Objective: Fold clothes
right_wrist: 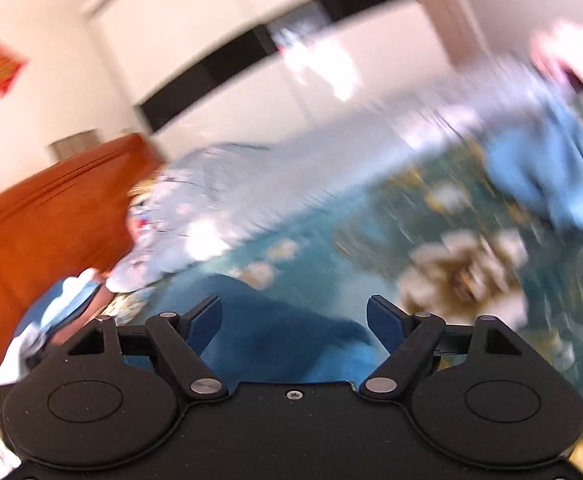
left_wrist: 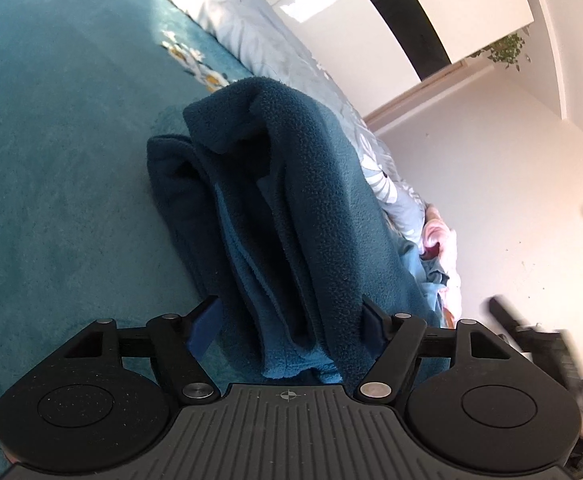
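A dark teal fleece garment (left_wrist: 283, 208), folded into thick layers, lies on the teal bedspread (left_wrist: 51, 160). It runs between the fingers of my left gripper (left_wrist: 291, 320), whose jaws stand wide apart around the bundle without pinching it. My right gripper (right_wrist: 294, 320) is open and empty, with its jaws wide apart. Below it, in the blurred right wrist view, part of the same dark teal fleece (right_wrist: 275, 332) shows. A light blue garment (right_wrist: 547, 176) lies on the bed at the right.
A grey-white patterned duvet (left_wrist: 259, 40) lies along the bed's far side. A pink and light blue pile of clothes (left_wrist: 439, 256) sits beyond the fleece. An orange wooden headboard (right_wrist: 43, 232) stands at the left. White walls and a cupboard lie behind.
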`<action>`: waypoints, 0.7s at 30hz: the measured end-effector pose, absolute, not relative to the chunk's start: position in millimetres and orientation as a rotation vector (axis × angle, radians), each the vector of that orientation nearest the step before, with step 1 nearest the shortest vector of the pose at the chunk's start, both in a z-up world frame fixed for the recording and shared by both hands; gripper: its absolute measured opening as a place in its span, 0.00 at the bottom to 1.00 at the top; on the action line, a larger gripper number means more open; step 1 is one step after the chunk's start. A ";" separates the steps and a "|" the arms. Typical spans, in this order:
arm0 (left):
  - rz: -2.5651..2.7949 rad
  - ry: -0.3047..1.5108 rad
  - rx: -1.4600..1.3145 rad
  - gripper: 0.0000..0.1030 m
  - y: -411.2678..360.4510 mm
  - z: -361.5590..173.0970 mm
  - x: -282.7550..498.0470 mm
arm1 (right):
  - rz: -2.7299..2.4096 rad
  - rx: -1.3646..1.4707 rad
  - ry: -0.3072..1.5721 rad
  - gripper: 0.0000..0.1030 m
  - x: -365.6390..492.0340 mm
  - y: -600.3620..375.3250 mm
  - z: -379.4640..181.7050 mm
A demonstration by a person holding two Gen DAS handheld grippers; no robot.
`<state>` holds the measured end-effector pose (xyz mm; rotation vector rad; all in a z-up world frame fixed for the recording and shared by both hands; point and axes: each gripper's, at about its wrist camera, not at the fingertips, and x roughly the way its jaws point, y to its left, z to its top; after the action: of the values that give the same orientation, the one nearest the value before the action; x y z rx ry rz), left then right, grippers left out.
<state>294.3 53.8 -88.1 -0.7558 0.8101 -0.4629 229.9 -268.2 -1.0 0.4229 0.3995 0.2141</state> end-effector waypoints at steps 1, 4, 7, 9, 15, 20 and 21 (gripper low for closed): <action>-0.454 0.801 -0.742 0.66 53.6 -85.6 291.6 | 0.256 0.387 0.396 0.73 230.7 -258.0 4.7; -0.428 0.773 -0.688 0.67 54.8 -75.9 279.9 | 0.331 0.313 0.459 0.46 244.6 -230.4 3.1; -0.378 0.700 -0.643 0.67 61.6 -54.9 266.0 | 0.300 0.307 0.545 0.09 253.7 -218.7 -11.3; -0.347 0.584 -0.595 0.67 66.3 -32.2 255.3 | 0.302 0.316 0.571 0.10 251.6 -216.3 -20.4; -0.467 0.428 -0.476 0.67 55.7 10.7 269.2 | 0.283 0.395 0.611 0.10 240.9 -218.3 -43.7; -0.480 0.512 -0.371 0.67 16.6 6.2 314.4 | 0.290 0.385 0.623 0.09 239.9 -215.7 -51.2; -0.467 0.522 -0.368 0.67 18.0 -1.5 318.4 | 0.292 0.390 0.627 0.09 239.6 -216.1 -52.6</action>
<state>318.4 18.0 -1.5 -0.3676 0.5223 -0.4672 239.6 -216.1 -52.6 0.3900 0.6272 0.2920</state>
